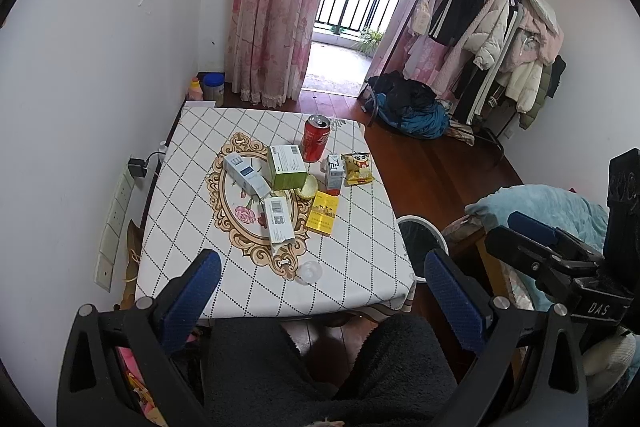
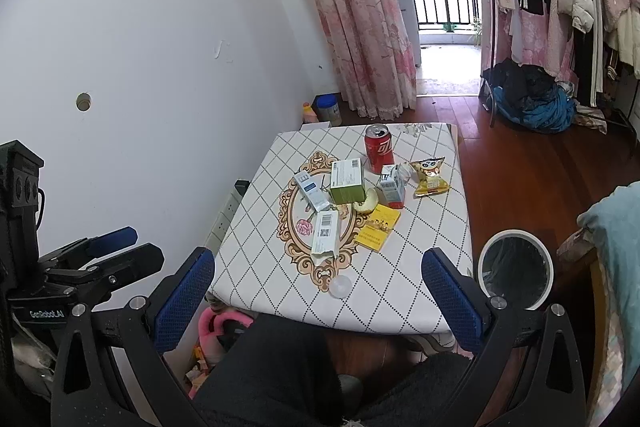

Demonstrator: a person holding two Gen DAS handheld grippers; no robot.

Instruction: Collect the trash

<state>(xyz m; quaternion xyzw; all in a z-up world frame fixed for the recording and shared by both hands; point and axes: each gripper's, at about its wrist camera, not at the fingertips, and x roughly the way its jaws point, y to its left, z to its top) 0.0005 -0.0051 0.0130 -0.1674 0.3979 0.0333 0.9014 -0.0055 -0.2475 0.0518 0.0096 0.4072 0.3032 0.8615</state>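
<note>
Trash lies on a small table with a diamond-pattern cloth: a red can, a green box, two white-and-blue boxes, a yellow snack bag, a yellow pack, a small carton and a clear cup. A white-rimmed bin stands right of the table. My left gripper and right gripper are open and empty, held back over the near edge.
A white wall with sockets runs along the left. A bed with a blue blanket is at the right. A clothes rack and a clothes pile stand beyond on the wooden floor. My dark-clad knees are below.
</note>
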